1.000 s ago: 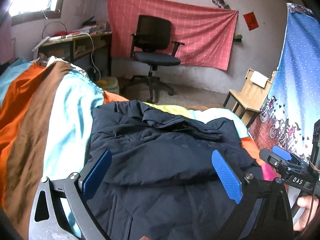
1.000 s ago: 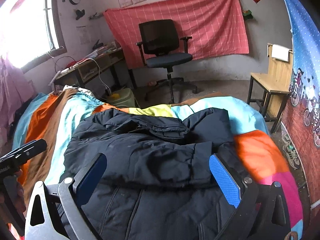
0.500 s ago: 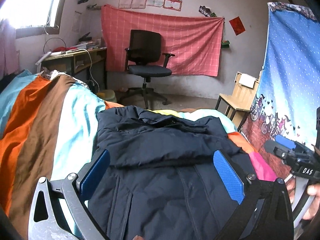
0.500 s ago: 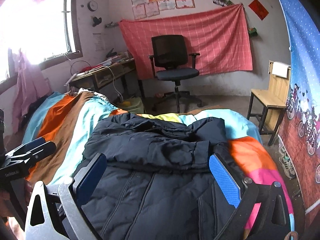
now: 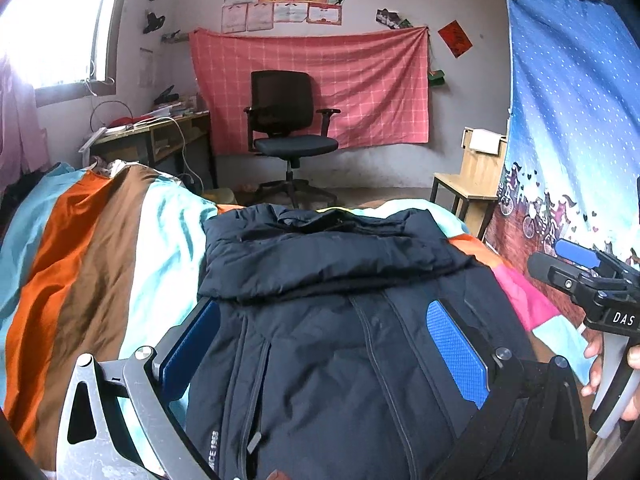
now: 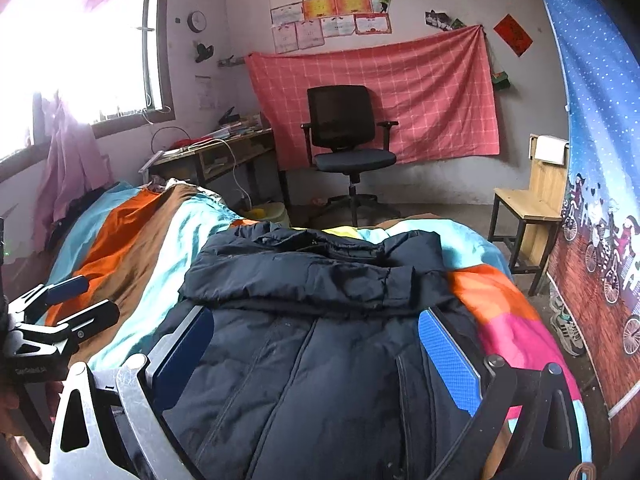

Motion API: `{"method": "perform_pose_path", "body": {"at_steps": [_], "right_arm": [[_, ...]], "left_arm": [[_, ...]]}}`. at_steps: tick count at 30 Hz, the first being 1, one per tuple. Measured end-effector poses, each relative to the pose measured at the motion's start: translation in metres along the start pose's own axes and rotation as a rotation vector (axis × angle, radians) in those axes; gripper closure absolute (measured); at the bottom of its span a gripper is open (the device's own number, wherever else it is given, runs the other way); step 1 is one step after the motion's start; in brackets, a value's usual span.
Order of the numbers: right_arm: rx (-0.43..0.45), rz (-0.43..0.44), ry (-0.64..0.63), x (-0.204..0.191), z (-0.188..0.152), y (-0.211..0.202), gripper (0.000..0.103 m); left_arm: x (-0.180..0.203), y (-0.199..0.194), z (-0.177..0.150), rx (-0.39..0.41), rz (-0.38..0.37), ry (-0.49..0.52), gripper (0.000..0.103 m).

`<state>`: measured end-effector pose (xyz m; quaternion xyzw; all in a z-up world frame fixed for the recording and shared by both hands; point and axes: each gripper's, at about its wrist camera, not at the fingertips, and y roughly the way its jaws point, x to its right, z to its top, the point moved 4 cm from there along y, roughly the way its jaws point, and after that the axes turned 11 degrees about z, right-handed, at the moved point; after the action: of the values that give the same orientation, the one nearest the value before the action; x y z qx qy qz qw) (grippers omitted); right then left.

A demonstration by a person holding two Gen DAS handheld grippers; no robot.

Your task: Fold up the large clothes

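Cloth, metal and wood

Matt, quilted dark jacket [image 5: 340, 340] on a sheeny striped sheet [image 5: 100, 260]; scratched bare-metal gripper [image 5: 320, 344] frame, dimpled blue pads [image 5: 456, 352]; plain wooden chair [image 6: 532, 208].

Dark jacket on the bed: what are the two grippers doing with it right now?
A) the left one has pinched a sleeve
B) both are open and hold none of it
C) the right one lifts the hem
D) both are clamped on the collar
B: the left gripper and the right gripper both show widely parted jaws with the dark jacket lying flat on the striped bedspread.
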<state>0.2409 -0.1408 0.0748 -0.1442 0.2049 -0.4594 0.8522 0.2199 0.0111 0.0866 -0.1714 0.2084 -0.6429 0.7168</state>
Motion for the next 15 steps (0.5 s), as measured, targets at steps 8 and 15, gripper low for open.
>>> {"method": "perform_pose_path", "body": {"at_steps": [8,15], "right_arm": [[-0.032,-0.022,-0.036,-0.002,-0.036,-0.013,0.0],[-0.064,-0.018,-0.058,-0.007,-0.064,-0.022,0.0]], "left_arm": [[0.001,-0.001,-0.041,-0.061,-0.002,0.03,0.002],[0.008,-0.007,-0.075,-0.09,0.002,0.09,0.002]]}}
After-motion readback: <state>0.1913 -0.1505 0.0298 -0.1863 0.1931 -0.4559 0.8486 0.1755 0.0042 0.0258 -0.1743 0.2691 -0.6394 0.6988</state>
